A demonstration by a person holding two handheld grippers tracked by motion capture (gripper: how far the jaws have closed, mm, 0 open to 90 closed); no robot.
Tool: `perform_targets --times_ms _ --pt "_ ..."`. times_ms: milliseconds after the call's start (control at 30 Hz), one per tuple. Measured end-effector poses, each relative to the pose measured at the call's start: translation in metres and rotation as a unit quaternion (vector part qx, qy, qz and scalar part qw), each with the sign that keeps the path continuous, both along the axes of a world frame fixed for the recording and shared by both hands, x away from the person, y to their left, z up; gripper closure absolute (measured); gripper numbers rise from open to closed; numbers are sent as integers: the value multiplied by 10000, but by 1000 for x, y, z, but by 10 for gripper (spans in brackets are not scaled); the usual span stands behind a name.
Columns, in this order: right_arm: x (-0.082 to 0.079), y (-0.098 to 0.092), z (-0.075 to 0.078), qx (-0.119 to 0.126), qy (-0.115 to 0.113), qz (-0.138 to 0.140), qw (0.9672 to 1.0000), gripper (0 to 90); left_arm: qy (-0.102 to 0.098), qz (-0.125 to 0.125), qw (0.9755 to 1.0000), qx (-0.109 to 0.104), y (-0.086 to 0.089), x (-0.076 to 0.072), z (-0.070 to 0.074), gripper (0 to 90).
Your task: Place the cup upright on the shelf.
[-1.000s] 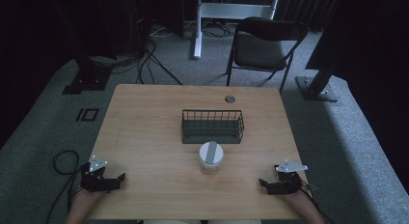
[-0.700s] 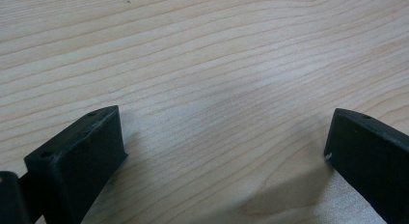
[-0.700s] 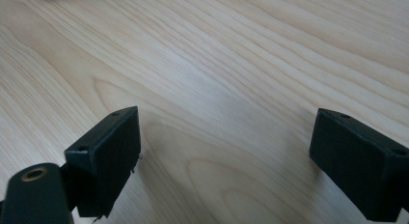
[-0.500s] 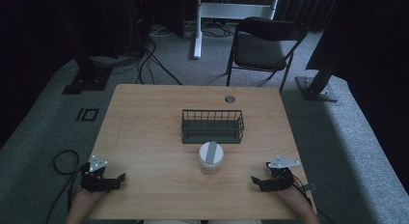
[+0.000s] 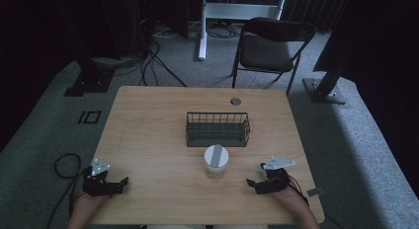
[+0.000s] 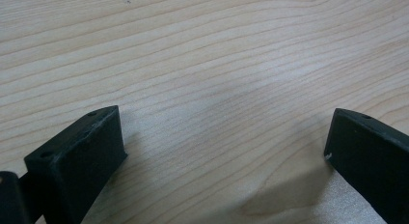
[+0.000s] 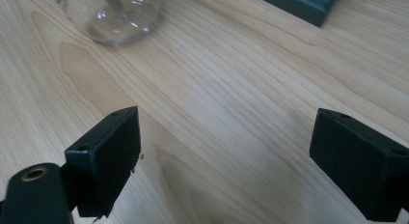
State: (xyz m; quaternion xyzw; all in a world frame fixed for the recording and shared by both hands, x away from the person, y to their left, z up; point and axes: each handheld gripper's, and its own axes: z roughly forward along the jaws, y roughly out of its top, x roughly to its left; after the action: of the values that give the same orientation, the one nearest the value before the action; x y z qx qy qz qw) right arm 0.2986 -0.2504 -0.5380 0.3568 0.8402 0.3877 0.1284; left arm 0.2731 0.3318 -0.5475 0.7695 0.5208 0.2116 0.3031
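TARGET: clear round glass jar with grey-and-white lid (image 5: 216, 161), upright on the wooden bench (image 5: 148, 140), just before the dark wire basket (image 5: 218, 129) | NEARER: right tongs (image 5: 258, 183), released; jar lies forward-left of them | left tongs (image 5: 118, 183), released, well apart.

In my right gripper view the jar (image 7: 115, 16) is cut off by the top edge, so I see just its clear base. The basket (image 7: 299, 4) there is a cropped corner. From the high view I can't tell what the jar holds.
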Motion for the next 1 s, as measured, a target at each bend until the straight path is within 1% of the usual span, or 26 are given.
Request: perform_targets --times_ms 33,67,200,233,267,333,400,433,467,633,700,733,900,1000 --pt "1 5 0 33 -18 53 10000 106 0 0 10000 1 0 0 0 6" --pt "1 5 0 33 -18 53 10000 106 0 0 10000 0 0 0 0 6" --pt "2 16 0 49 -22 192 9998 106 2 -2 10000 2 0 0 0 6" --pt "2 22 1 51 -45 257 9996 106 0 0 10000 1 0 0 0 6" --pt "2 22 1 51 -45 257 9996 106 0 1 10000 0 0 0 0 6" --pt "3 28 1 113 -11 320 9994 106 0 0 10000 1 0 0 0 6" --pt "4 35 2 138 -38 371 9992 105 0 0 10000 0 0 0 0 6" --pt "5 41 4 194 -51 446 9988 105 1 -1 10000 1 0 0 0 6" --pt "5 41 4 194 -51 446 9988 105 1 -1 10000 1 0 0 0 6" --pt "6 57 7 354 -99 538 9979 106 0 0 10000 1 0 0 0 6" --pt "7 59 7 350 -129 551 9978 106 1 -2 10000 3 0 0 0 6" --pt "7 63 8 392 -135 591 9974 105 0 -1 10000 2 0 0 0 6" --pt "8 70 9 476 -141 589 9970 106 0 0 10000 0 0 0 0 6" --pt "9 77 10 611 -177 602 9962 105 0 1 10000 0 0 0 0 6"
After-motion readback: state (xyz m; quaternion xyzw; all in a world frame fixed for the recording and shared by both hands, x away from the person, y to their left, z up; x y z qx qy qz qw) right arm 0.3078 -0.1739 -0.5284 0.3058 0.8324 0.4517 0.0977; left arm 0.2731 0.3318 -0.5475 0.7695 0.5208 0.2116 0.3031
